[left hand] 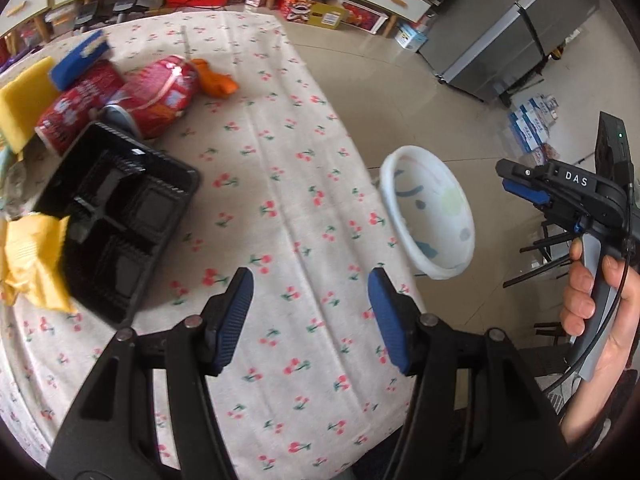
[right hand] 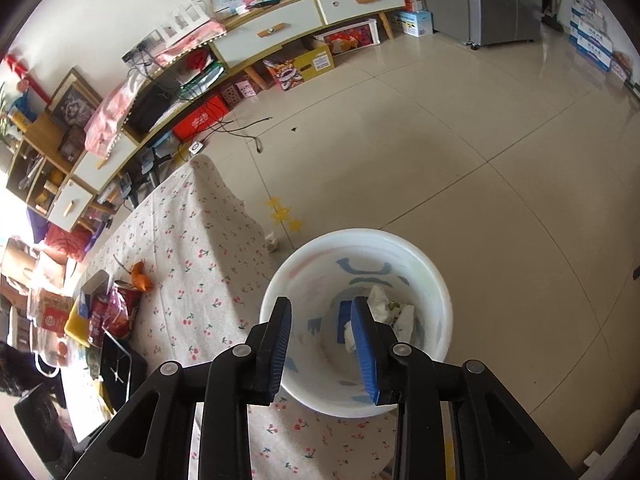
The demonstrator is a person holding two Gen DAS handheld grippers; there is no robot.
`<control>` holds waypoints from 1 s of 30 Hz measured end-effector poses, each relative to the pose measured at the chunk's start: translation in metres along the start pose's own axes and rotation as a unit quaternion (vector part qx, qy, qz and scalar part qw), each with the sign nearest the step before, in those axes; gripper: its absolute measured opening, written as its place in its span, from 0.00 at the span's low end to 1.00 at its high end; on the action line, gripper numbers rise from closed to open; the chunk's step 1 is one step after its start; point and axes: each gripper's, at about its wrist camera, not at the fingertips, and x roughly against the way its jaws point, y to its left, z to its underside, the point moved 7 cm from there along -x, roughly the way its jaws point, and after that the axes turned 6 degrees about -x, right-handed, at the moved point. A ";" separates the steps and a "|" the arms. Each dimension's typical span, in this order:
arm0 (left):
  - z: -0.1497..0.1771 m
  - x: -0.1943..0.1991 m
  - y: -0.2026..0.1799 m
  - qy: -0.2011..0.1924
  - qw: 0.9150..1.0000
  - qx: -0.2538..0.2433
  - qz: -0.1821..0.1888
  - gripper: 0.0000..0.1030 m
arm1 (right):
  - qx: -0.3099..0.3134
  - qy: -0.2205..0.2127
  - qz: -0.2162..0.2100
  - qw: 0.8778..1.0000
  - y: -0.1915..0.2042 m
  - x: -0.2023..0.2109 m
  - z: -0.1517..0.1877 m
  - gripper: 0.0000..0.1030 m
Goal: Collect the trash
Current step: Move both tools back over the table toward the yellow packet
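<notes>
A white trash bin (right hand: 424, 280) stands on the floor beside the table; crumpled paper and wrappers (right hand: 384, 308) lie inside it. It also shows in the left wrist view (left hand: 428, 208). My right gripper (right hand: 322, 344) is open and empty, right above the bin's mouth. My left gripper (left hand: 310, 312) is open and empty over the cherry-print tablecloth (left hand: 280, 184). Trash lies at the table's left: a black plastic tray (left hand: 120, 216), a yellow wrapper (left hand: 32, 260), red snack packets (left hand: 160, 92) and orange peel (left hand: 216, 78).
A yellow sponge (left hand: 24, 100) and a blue box (left hand: 80, 58) sit at the table's far left. The right gripper's handle and the hand holding it (left hand: 592, 280) are at the right in the left wrist view. Low cabinets (right hand: 280, 28) and boxes line the wall.
</notes>
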 end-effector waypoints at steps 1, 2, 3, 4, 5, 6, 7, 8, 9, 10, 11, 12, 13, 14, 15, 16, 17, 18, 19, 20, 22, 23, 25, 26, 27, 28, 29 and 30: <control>0.002 0.007 0.010 -0.004 1.000 0.009 -0.006 0.59 | 0.013 0.002 -0.004 1.000 0.010 -0.001 0.003 0.32; 0.004 0.014 0.023 -0.007 1.000 0.021 -0.014 0.59 | 0.025 0.004 -0.008 1.000 0.020 -0.001 0.007 0.33; 0.006 0.022 0.035 -0.008 0.999 0.033 -0.021 0.59 | 0.036 0.006 -0.013 0.999 0.030 -0.002 0.011 0.34; 0.009 0.029 0.048 -0.010 0.999 0.044 -0.028 0.59 | 0.047 0.009 -0.018 0.999 0.040 -0.003 0.015 0.35; 0.011 0.036 0.063 -0.012 0.998 0.055 -0.038 0.59 | 0.059 0.014 -0.024 0.998 0.050 -0.005 0.019 0.36; 0.014 0.043 0.077 -0.013 0.996 0.067 -0.049 0.59 | 0.070 0.019 -0.031 0.997 0.060 -0.007 0.025 0.37; 0.015 0.051 0.093 -0.014 0.995 0.080 -0.057 0.59 | 0.077 0.025 -0.036 0.996 0.069 -0.009 0.029 0.38; 0.019 0.056 0.107 -0.015 0.993 0.096 -0.060 0.59 | 0.083 0.032 -0.043 0.995 0.077 -0.012 0.035 0.38; 0.025 0.061 0.120 -0.016 0.991 0.116 -0.059 0.59 | 0.091 0.041 -0.050 0.994 0.086 -0.015 0.041 0.38; 0.031 0.064 0.132 -0.017 0.989 0.138 -0.054 0.59 | 0.097 0.050 -0.059 0.992 0.095 -0.018 0.047 0.39; 0.037 0.065 0.144 -0.018 0.986 0.160 -0.047 0.59 | 0.100 0.059 -0.067 0.991 0.102 -0.021 0.053 0.39; 0.042 0.065 0.153 -0.020 0.983 0.179 -0.039 0.59 | 0.104 0.068 -0.074 0.989 0.110 -0.025 0.059 0.39; 0.047 0.064 0.160 -0.021 0.980 0.194 -0.030 0.59 | 0.111 0.077 -0.078 0.988 0.117 -0.028 0.066 0.39; 0.052 0.062 0.166 -0.020 0.978 0.207 -0.019 0.59 | 0.118 0.085 -0.079 0.986 0.123 -0.032 0.072 0.39; 0.056 0.060 0.170 -0.020 0.975 0.222 -0.008 0.59 | 0.123 0.090 -0.076 0.985 0.128 -0.036 0.078 0.39; 0.059 0.059 0.173 -0.021 0.971 0.236 0.006 0.59 | 0.129 0.094 -0.072 0.985 0.133 -0.039 0.083 0.39; 0.061 0.059 0.173 -0.022 0.968 0.247 0.021 0.59 | 0.137 0.097 -0.068 0.983 0.138 -0.042 0.088 0.39; 0.063 0.057 0.173 -0.024 0.966 0.256 0.033 0.59 | 0.144 0.100 -0.065 0.982 0.142 -0.045 0.092 0.39; 0.064 0.055 0.173 -0.024 0.964 0.262 0.043 0.59 | 0.150 0.103 -0.063 0.981 0.145 -0.047 0.096 0.39; 0.065 0.053 0.172 -0.026 0.961 0.269 0.053 0.59 | 0.156 0.106 -0.063 0.980 0.149 -0.049 0.100 0.39; 0.067 0.048 0.171 -0.028 0.955 0.284 0.075 0.59 | 0.164 0.111 -0.062 0.978 0.156 -0.051 0.105 0.39; 0.066 0.048 0.172 -0.029 0.952 0.293 0.084 0.59 | 0.167 0.113 -0.063 0.977 0.158 -0.053 0.108 0.39; 0.067 0.048 0.170 -0.034 0.946 0.305 0.101 0.58 | 0.172 0.119 -0.065 0.976 0.163 -0.056 0.114 0.39; 0.067 0.046 0.170 -0.037 0.944 0.311 0.107 0.58 | 0.174 0.121 -0.066 0.975 0.165 -0.057 0.117 0.39; 0.066 0.047 0.170 -0.041 0.941 0.318 0.112 0.58 | 0.177 0.123 -0.065 0.974 0.167 -0.058 0.119 0.39; 0.066 0.049 0.172 -0.045 0.937 0.325 0.117 0.58 | 0.181 0.124 -0.064 0.974 0.168 -0.059 0.121 0.40; 0.066 0.049 0.173 -0.048 0.934 0.332 0.121 0.58 | 0.183 0.125 -0.064 0.973 0.169 -0.059 0.123 0.40; 0.065 0.048 0.174 -0.050 0.931 0.338 0.125 0.58 | 0.185 0.126 -0.064 0.972 0.170 -0.060 0.125 0.40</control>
